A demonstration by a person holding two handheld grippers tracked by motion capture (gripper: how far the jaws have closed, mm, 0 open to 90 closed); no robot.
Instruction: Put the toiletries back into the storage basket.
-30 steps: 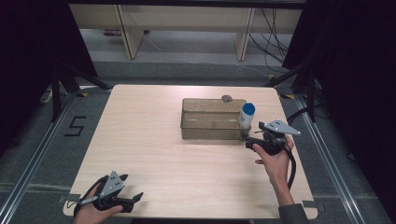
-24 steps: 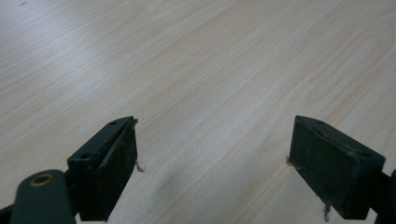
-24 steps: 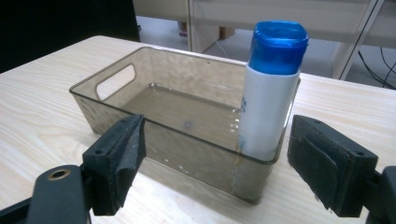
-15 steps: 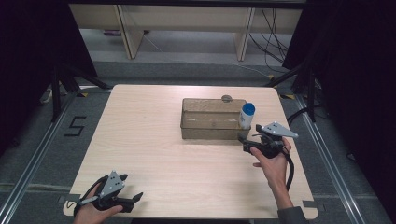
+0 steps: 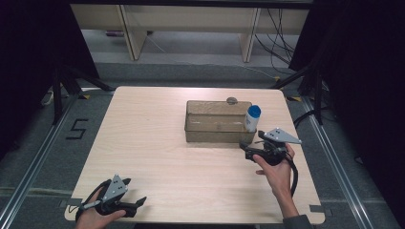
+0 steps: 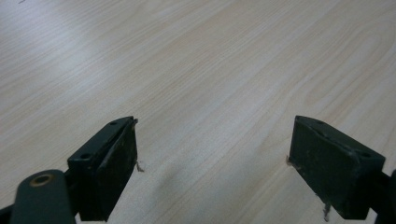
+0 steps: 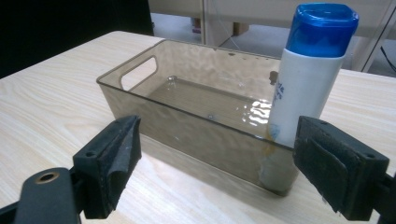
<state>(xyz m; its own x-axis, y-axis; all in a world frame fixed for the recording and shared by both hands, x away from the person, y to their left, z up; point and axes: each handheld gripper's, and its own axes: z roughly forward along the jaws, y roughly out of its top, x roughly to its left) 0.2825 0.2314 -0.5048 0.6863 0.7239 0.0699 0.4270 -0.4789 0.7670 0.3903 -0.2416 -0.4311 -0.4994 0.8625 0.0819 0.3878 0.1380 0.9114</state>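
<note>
A translucent brown bin (image 5: 217, 125) stands right of the table's middle. A white bottle with a blue cap (image 5: 252, 118) stands upright inside its right end. My right gripper (image 5: 247, 150) is just in front of that end, open. Its jaws have just been opening, and nothing is between them. In the right gripper view the bin (image 7: 187, 93) and the bottle (image 7: 308, 74) lie ahead of the right gripper (image 7: 215, 158), whose pads are clear of both. My left gripper (image 5: 134, 193) rests at the near left corner, open over bare wood (image 6: 212, 158).
A small grey round object (image 5: 232, 100) lies on the table just behind the bin. The wooden table (image 5: 143, 138) has dark floor on all sides. Shelving and cables stand beyond the far edge.
The right hand has drawn back slightly from the bottle toward the near edge. The bottle stays upright in the bin. The left gripper has not moved.
</note>
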